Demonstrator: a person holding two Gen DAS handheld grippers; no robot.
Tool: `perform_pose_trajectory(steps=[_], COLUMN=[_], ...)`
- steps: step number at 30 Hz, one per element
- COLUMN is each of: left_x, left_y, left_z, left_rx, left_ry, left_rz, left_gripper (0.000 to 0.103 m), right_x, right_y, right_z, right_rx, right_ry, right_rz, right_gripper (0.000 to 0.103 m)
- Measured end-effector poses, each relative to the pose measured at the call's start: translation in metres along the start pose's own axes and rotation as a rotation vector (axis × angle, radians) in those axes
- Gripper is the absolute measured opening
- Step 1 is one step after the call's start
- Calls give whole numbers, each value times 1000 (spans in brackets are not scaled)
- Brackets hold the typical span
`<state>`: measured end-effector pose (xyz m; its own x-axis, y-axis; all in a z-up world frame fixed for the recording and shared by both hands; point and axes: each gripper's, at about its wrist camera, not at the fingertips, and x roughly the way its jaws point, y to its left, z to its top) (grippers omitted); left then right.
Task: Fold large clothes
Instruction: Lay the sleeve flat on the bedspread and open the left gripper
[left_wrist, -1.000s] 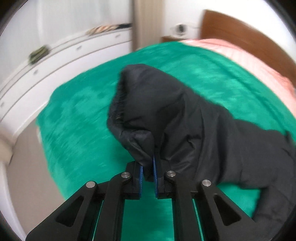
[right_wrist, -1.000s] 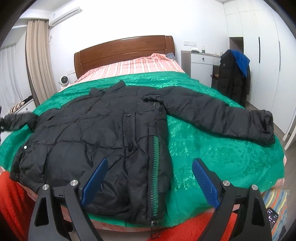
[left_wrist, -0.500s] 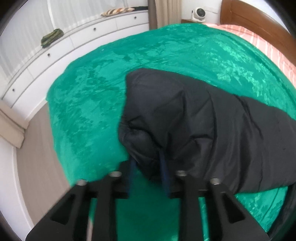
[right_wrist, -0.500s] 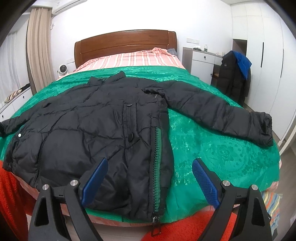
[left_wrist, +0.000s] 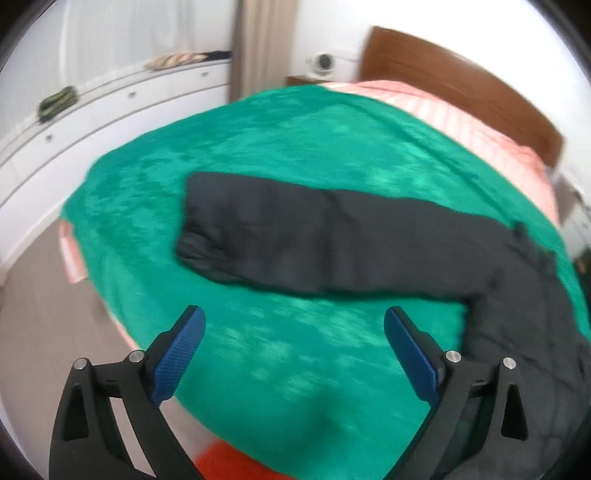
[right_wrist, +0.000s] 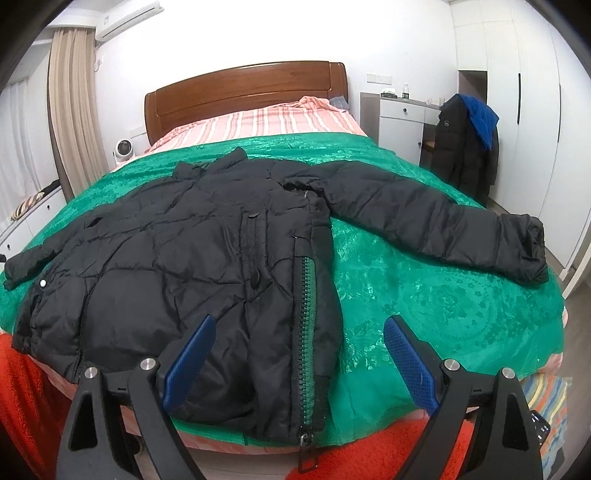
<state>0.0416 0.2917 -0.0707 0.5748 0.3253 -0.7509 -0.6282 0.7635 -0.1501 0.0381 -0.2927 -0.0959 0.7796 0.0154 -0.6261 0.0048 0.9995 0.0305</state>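
Jacket (right_wrist: 207, 258) – black, quilted – flat on green coverlet (right_wrist: 424, 295), both grippers (left_wrist: 293, 350) (right_wrist: 299, 358) wide, empty

Jacket (right_wrist: 207, 258) flat on bed (right_wrist: 424, 295) — sleeves spread left, right.

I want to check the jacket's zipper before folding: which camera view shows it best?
The right wrist view. There the black jacket lies spread on the green bedspread with its zipper sharp and in full view near the front edge. The left wrist view is blurred and shows only a sleeve and part of the body, no zipper.
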Motion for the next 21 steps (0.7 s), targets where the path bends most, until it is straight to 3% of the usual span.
perform_pose_trajectory(steps=[6,10,19,21], left_x=[-6,8,76,81], left_y=[-67,-96,-96,-91], left_z=[-29,-49,-71,-72], left_rx=[139,217,189,164], left_ry=[25,44,210,212], left_rz=[-111,-91,-19,-36], left_gripper=[100,100,101,103], right_x=[-1,1,3,5], right_y=[5,1,-15,-15], right_z=[-1,-2,-4,-3], right_rx=[-23,-14,51,51], right_ry=[1,11,31,36], right_rz=[-6,-14,-16,-15], right_gripper=[92,92,92,92])
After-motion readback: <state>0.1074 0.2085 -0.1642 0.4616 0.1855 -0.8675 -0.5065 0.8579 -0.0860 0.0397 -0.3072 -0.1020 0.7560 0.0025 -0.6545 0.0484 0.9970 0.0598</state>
